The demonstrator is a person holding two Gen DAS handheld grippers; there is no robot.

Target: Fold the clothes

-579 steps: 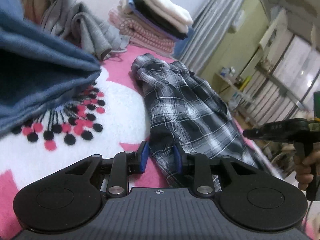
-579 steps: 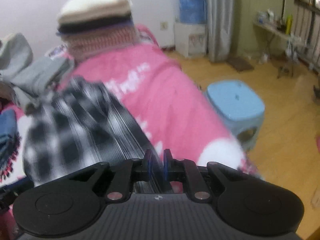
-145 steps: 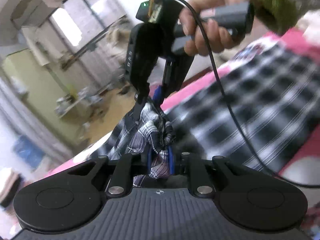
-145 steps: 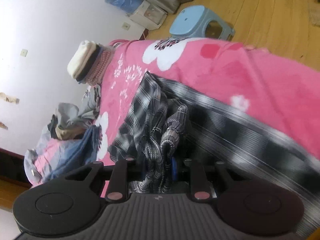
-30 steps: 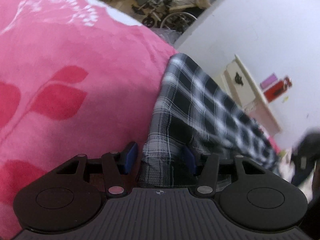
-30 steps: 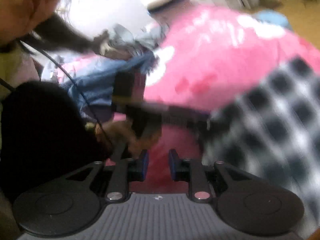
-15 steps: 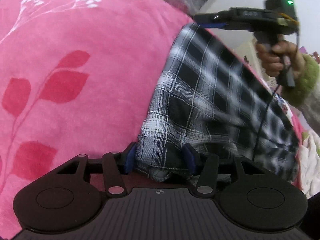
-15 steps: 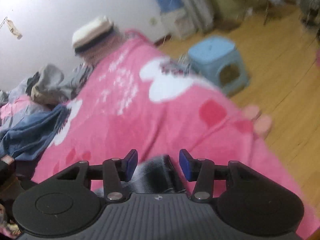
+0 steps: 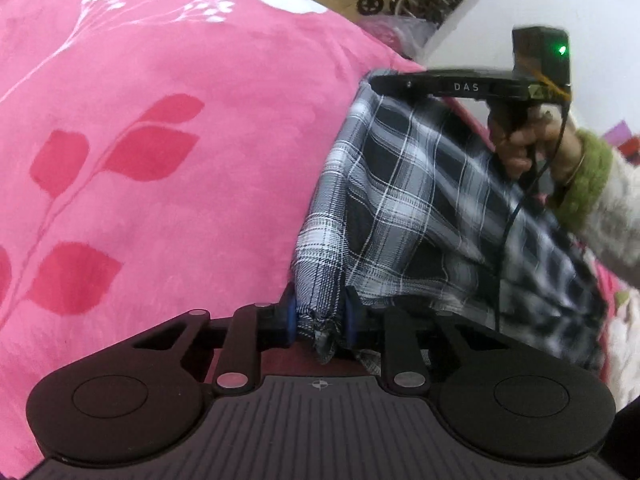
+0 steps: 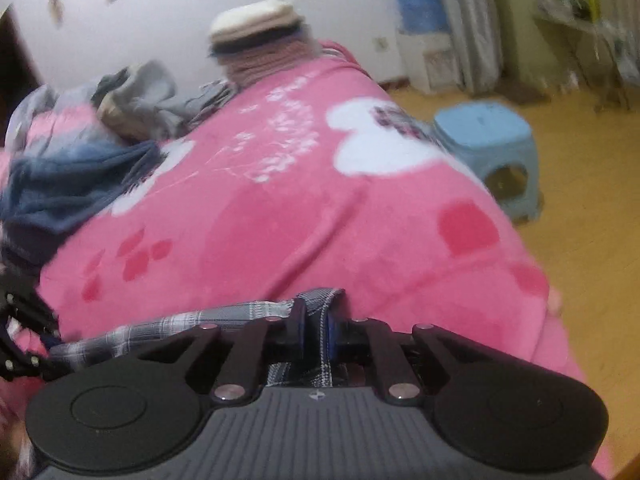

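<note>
In the left wrist view, our left gripper [image 9: 319, 320] is closing its blue pads on a bunched corner of the plaid garment [image 9: 404, 208], which lies on the pink blanket [image 9: 160, 152] and stretches away to the right. There our right hand [image 9: 528, 140], in a green cuff, holds the right gripper [image 9: 376, 80] at the garment's far corner.

In the right wrist view, our right gripper [image 10: 316, 332] is closing, its fingers nearly together, pinching the plaid edge [image 10: 320, 300]. Beyond lie a folded stack [image 10: 260, 48], loose clothes [image 10: 120, 100] and a blue stool [image 10: 488, 148].
</note>
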